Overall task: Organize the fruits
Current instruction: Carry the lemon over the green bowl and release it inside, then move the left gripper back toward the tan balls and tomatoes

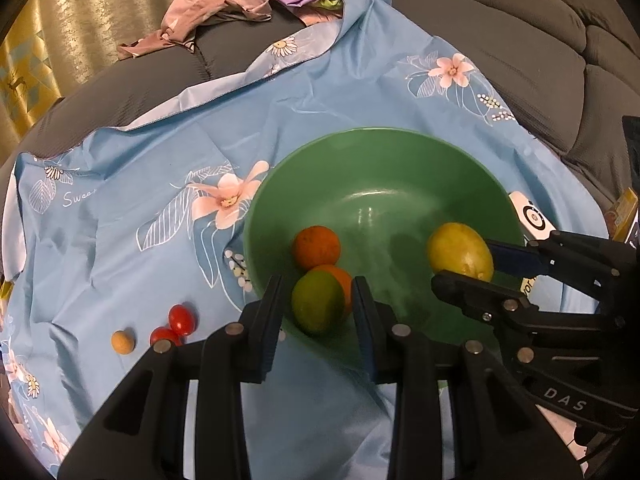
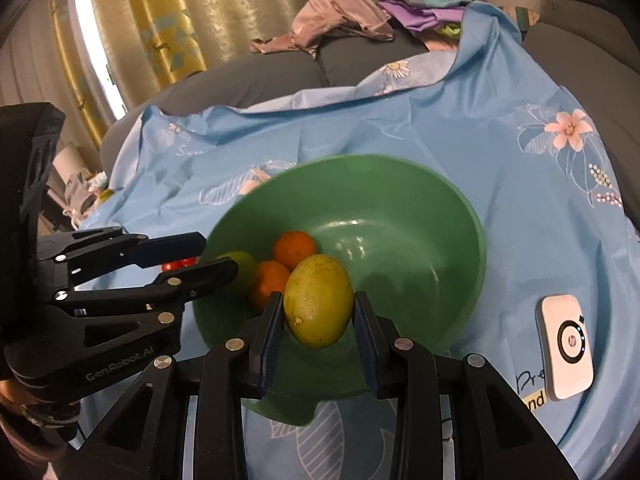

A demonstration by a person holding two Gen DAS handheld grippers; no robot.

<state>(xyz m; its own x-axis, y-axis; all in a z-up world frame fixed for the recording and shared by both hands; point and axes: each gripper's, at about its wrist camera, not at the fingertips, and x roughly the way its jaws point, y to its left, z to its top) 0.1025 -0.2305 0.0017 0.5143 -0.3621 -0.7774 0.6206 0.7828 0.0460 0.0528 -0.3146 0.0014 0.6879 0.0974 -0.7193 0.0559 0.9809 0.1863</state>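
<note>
1. The right tongs (image 2: 318, 320) reach over the near rim of the green bowl (image 2: 460, 216); the blue pads are parted only as wide as the yellow-green fruit (image 2: 319, 306) between them. The left pad touches it; whether the right pad does, I cannot tell.
2. The left tongs (image 1: 318, 312) come in over the bowl's near-left rim, with the pads set on either side of a green fruit (image 1: 317, 302). A thin gap shows at each side, so a firm hold cannot be confirmed.
3. Inside the bowl, just behind the green fruit, one orange (image 1: 338, 276) touches it, and a second orange (image 1: 316, 246) lies further in, toward the bowl's middle.
4. The bowl's far half shows bare, glossy green.
5. Left of the bowl, on the blue flowered cloth (image 1: 140, 160), two red cherry tomatoes (image 1: 182, 319) lie touching, with a small yellow-orange fruit (image 1: 123, 342) just beyond them, further from the bowl.
6. Right of the bowl, a white pocket device (image 2: 566, 354) with a black ring lies flat on the cloth.
7. Behind the bowl, the cloth drapes over a grey sofa (image 1: 520, 40), with a heap of clothes (image 1: 224, 8) past the cloth's far edge.
</note>
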